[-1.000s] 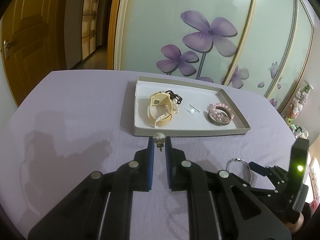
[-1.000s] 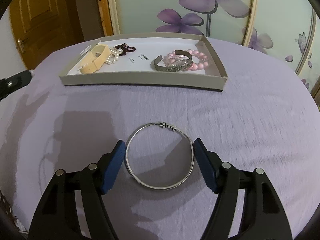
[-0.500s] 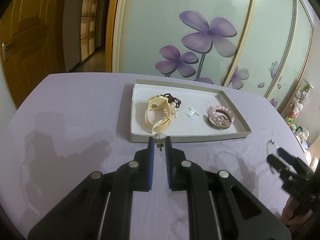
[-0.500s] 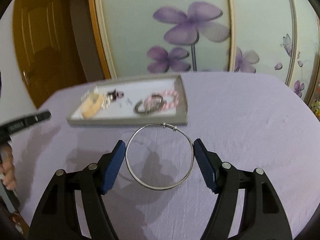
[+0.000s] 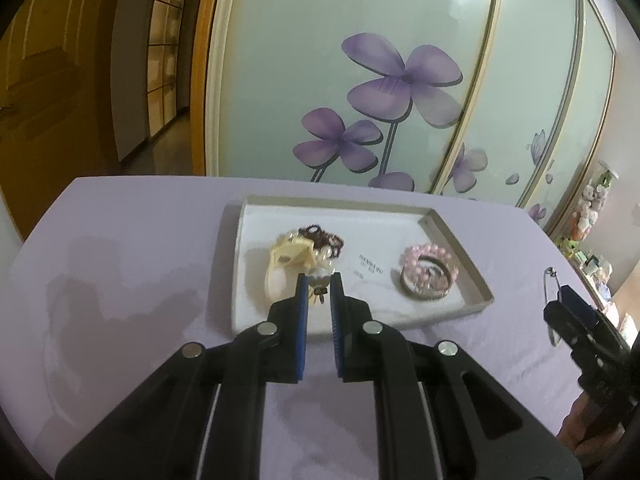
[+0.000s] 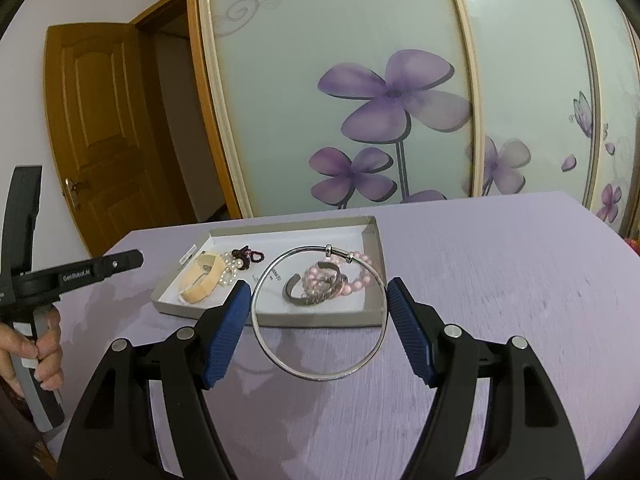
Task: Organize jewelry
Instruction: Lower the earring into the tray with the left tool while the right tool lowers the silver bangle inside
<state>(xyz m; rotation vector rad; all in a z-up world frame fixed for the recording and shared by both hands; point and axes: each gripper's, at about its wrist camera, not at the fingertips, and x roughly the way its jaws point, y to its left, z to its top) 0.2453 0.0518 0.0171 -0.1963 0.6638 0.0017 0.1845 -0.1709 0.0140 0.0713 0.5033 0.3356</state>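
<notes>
My left gripper is shut on a small pearl earring and holds it above the near edge of the grey jewelry tray. My right gripper is shut on a thin silver bangle, lifted above the purple tablecloth just in front of the tray. The tray holds a cream strap bracelet, white pearls, a dark beaded piece, a grey cuff and a pink bead bracelet. The right gripper with the bangle shows edge-on at the right of the left wrist view.
A purple cloth covers the table. Sliding glass doors with purple flowers stand behind it. A wooden door is at the far left. Small items stand on a shelf at the right.
Both grippers rose and moved toward the tray. The left one now holds the earring over the tray's near edge. The right one lifted the bangle off the cloth.
</notes>
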